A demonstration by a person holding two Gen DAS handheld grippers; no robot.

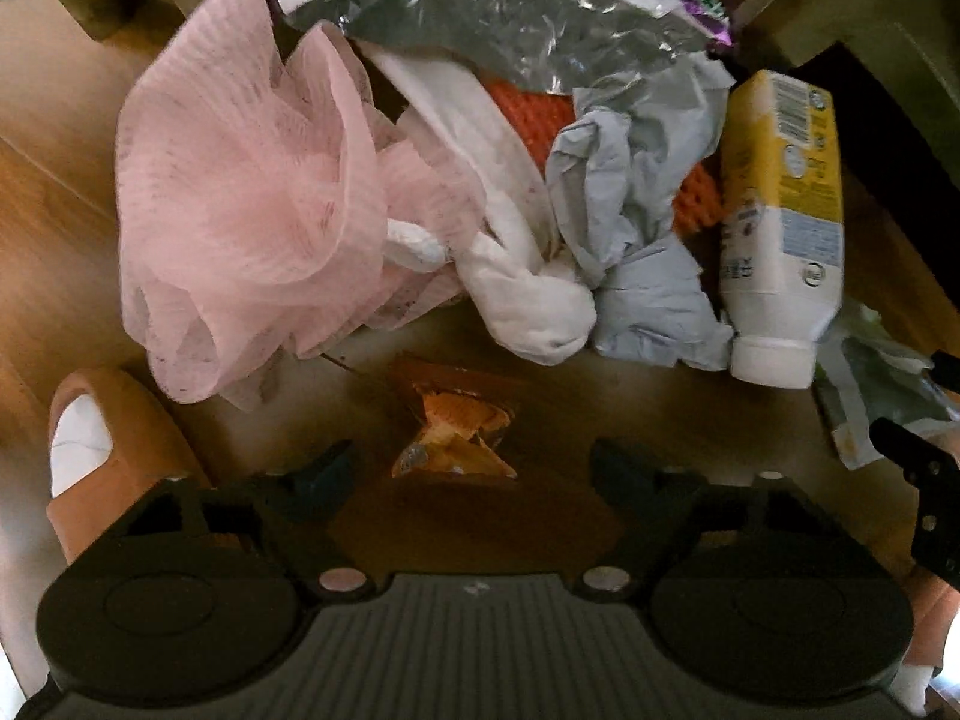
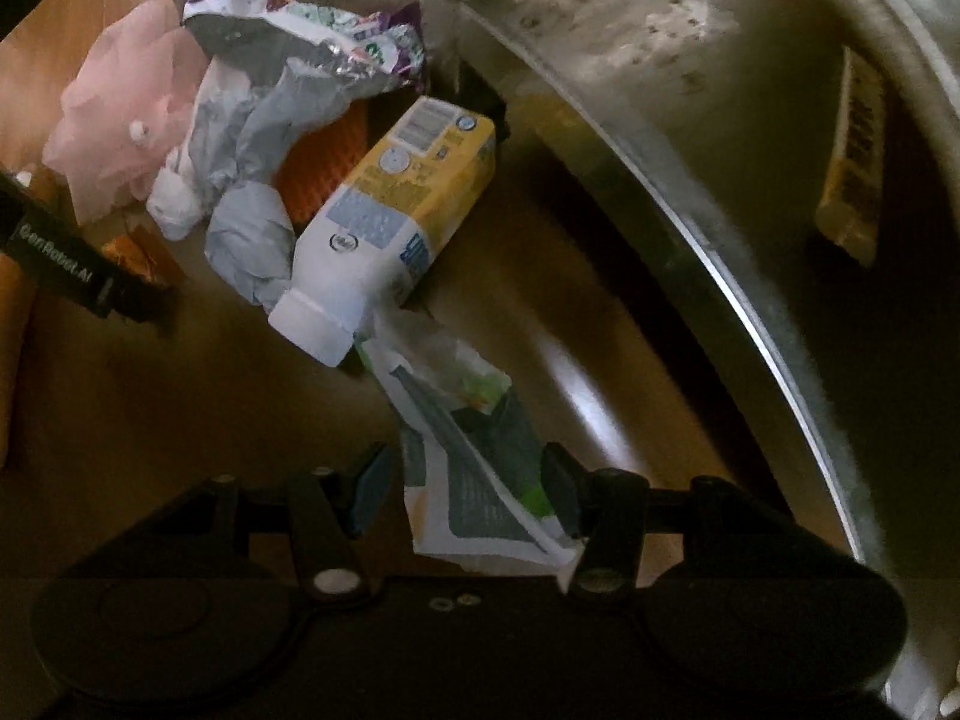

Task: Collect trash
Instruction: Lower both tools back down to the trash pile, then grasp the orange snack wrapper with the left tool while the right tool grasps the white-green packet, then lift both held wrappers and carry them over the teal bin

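the left gripper (image 1: pixel 462 468) is spread wide, its two dark fingers standing on either side of a small crumpled orange snack wrapper (image 1: pixel 456 429) that lies on the brown wooden floor (image 1: pixel 54 222); neither finger touches it. beyond it the trash sits in a heap: a pink mesh bath sponge (image 1: pixel 240 198) on the left, a knotted white cloth (image 1: pixel 516 276) and a crumpled grey plastic bag (image 1: pixel 630 228) in the middle, an orange knitted piece (image 1: pixel 540 120) beneath them, and a torn silver-lined snack bag (image 1: pixel 498 18) across the top. a white and yellow plastic bottle with a white cap (image 1: pixel 780 222) lies at the heap's right side, cap toward the camera. a tan slipper over a white sock (image 1: pixel 102 456) shows at the lower left.

the right gripper (image 2: pixel 468 486) is partly open, with a flattened white, grey and green paper wrapper (image 2: pixel 468 450) between its fingers; the right finger touches the wrapper's edge, while the left finger looks just apart from it, so i cannot tell whether it is truly pinched. the wrapper's far end lies just beside the bottle's cap. a round metal bin (image 2: pixel 690 192) curves along the right, with a yellow packet (image 2: pixel 852 162) inside it.
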